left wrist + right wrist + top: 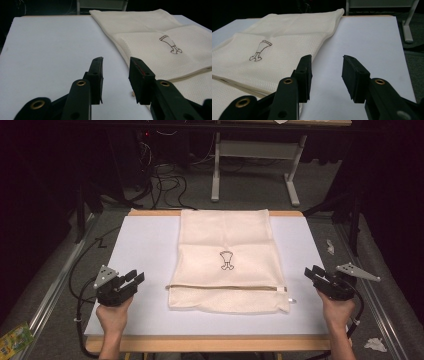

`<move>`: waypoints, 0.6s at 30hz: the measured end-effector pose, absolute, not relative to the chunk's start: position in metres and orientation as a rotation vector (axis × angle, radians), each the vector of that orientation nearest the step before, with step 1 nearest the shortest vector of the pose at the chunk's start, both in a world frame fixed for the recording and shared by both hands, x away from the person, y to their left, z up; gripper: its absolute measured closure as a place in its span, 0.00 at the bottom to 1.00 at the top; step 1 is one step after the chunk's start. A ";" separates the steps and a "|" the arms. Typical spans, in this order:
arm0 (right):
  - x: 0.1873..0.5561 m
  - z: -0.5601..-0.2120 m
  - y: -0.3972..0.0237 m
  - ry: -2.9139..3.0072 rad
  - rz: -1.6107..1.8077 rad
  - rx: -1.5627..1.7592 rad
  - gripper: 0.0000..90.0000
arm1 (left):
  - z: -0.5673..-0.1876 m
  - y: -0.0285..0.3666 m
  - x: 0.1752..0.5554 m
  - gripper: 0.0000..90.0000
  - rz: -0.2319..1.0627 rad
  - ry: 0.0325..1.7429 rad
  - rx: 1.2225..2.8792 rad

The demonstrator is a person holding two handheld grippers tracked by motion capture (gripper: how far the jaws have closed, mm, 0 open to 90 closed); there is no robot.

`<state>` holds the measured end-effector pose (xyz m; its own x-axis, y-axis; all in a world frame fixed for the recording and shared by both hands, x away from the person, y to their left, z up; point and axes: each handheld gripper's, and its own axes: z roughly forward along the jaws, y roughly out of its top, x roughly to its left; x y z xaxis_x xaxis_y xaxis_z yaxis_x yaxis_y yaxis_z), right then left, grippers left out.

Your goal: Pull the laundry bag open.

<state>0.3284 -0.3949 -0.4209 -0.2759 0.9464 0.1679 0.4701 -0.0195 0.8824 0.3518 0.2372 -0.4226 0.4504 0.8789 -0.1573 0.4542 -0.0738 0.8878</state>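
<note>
- Cream mesh bag [227, 262] is laid flat on the white board [145, 245].
- Left gripper [134, 281] is held left of the bag, jaws parted, empty.
- Right gripper [312, 274] is held right of the bag, jaws parted, empty.

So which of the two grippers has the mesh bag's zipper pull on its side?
The right gripper. The zipper pull sticks out at the near right corner of the cream mesh bag; the left gripper faces the closed end of the zipper.

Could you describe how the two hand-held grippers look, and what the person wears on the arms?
Both the left gripper and the right gripper are black, each with two flat jaws, brass-coloured rivets, a grey three-cornered plate on top and a trailing black cable. The forearms are bare, without sleeves.
</note>
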 end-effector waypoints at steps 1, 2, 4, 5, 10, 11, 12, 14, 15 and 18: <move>0.328 -0.421 -0.396 1.768 1.249 1.480 0.67 | -0.423 0.238 0.352 0.70 0.532 1.163 1.702; 0.328 -0.422 -0.398 1.768 1.243 1.480 0.67 | -0.425 0.241 0.351 0.70 0.535 1.174 1.696; 0.326 -0.423 -0.402 1.764 1.239 1.489 0.67 | -0.427 0.244 0.350 0.69 0.540 1.191 1.685; 0.325 -0.423 -0.404 1.756 1.240 1.501 0.67 | -0.429 0.246 0.349 0.68 0.542 1.198 1.680; 0.320 -0.426 -0.413 1.734 1.244 1.516 0.68 | -0.432 0.254 0.347 0.68 0.546 1.223 1.666; 0.319 -0.426 -0.414 1.728 1.243 1.519 0.68 | -0.432 0.255 0.347 0.67 0.550 1.227 1.665; 0.318 -0.427 -0.415 1.723 1.246 1.525 0.68 | -0.432 0.255 0.347 0.67 0.551 1.231 1.662; 0.318 -0.429 -0.418 1.722 1.251 1.527 0.67 | -0.433 0.257 0.348 0.67 0.551 1.238 1.659; 0.318 -0.430 -0.419 1.721 1.261 1.533 0.67 | -0.434 0.258 0.348 0.67 0.552 1.243 1.657; 0.319 -0.434 -0.422 1.718 1.262 1.547 0.66 | -0.437 0.260 0.351 0.66 0.546 1.261 1.648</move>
<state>0.3187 -0.4223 -0.4342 -0.2275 0.9509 0.2100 0.4852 -0.0763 0.8711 0.3506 0.2601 -0.4366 0.3669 0.9103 -0.1918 0.4833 -0.0103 0.8754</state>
